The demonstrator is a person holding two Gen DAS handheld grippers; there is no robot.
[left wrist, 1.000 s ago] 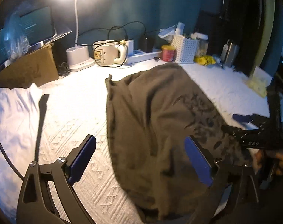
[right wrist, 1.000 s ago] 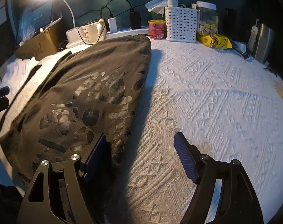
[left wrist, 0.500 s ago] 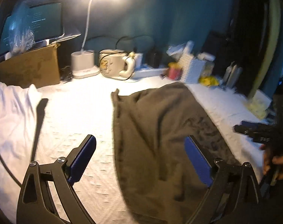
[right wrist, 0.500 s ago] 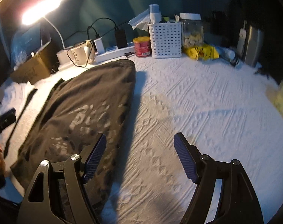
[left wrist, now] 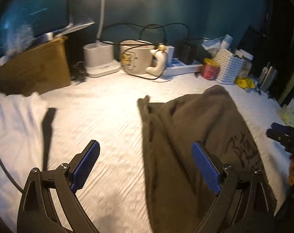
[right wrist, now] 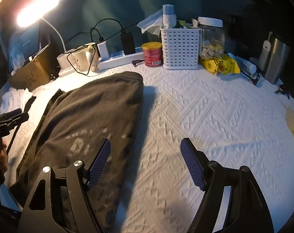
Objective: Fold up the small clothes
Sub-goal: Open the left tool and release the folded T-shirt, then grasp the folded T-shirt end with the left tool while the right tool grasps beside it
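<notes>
A dark olive-brown garment [left wrist: 189, 136] with a dark print lies folded lengthwise on the white textured cloth [left wrist: 108, 120]; in the right wrist view the garment [right wrist: 88, 112] fills the left half. My left gripper [left wrist: 147, 167] hangs open above the garment's left edge, its right pad over the fabric. My right gripper [right wrist: 145, 163] stands open over the garment's right edge and bare cloth [right wrist: 205, 106]. Nothing is held by either. The right gripper's tip [left wrist: 282, 136] shows at the far right, the left gripper's tip [right wrist: 9, 119] at the far left.
Along the back stand a cardboard box [left wrist: 30, 71], lamp base [left wrist: 100, 62], cream mug [left wrist: 139, 60], power strip [right wrist: 119, 58], red can [right wrist: 152, 54], white basket [right wrist: 179, 48], jar [right wrist: 212, 36] and yellow packet [right wrist: 218, 64]. A white garment [left wrist: 13, 120] lies at the left.
Both grippers have risen and drawn back from the garment, staying open. The garment lies still on the cloth.
</notes>
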